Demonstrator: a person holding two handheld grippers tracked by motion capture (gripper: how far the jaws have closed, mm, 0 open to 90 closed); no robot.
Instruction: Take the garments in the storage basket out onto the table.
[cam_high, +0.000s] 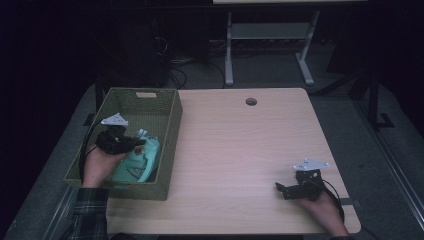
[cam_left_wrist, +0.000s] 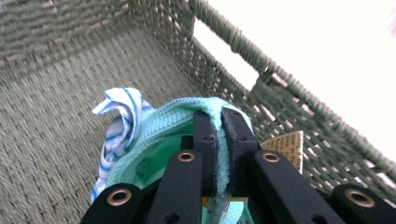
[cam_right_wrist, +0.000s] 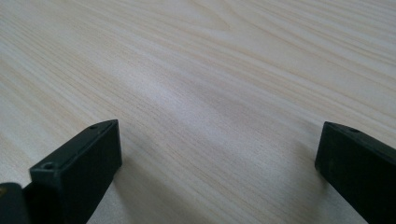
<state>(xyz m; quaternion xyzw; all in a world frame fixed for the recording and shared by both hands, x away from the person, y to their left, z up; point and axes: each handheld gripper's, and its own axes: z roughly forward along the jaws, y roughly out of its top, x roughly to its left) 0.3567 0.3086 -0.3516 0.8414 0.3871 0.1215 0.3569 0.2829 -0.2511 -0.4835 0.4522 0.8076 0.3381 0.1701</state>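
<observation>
A mint-green cloth (cam_high: 140, 160) lies in the green woven basket (cam_high: 172, 130) at the table's left. My left gripper (cam_high: 141, 142) is inside the basket, shut on a fold of that mint-green cloth (cam_left_wrist: 163, 126); its jaws pinch the fabric between them (cam_left_wrist: 218, 116). A white cloth with blue stripes (cam_left_wrist: 119, 116) is bunched just beyond the green one. My right gripper (cam_high: 280, 189) rests low over the bare wooden table (cam_right_wrist: 210, 70) near the front right, open, its fingers (cam_right_wrist: 79, 163) wide apart with nothing between them.
The basket's wall has a handle slot (cam_left_wrist: 224, 60). A paper tag (cam_left_wrist: 285, 147) shows beside the cloth. The wooden table (cam_high: 250, 150) has a cable hole (cam_high: 251, 101) at the back. A desk frame (cam_high: 270, 45) stands on the floor beyond.
</observation>
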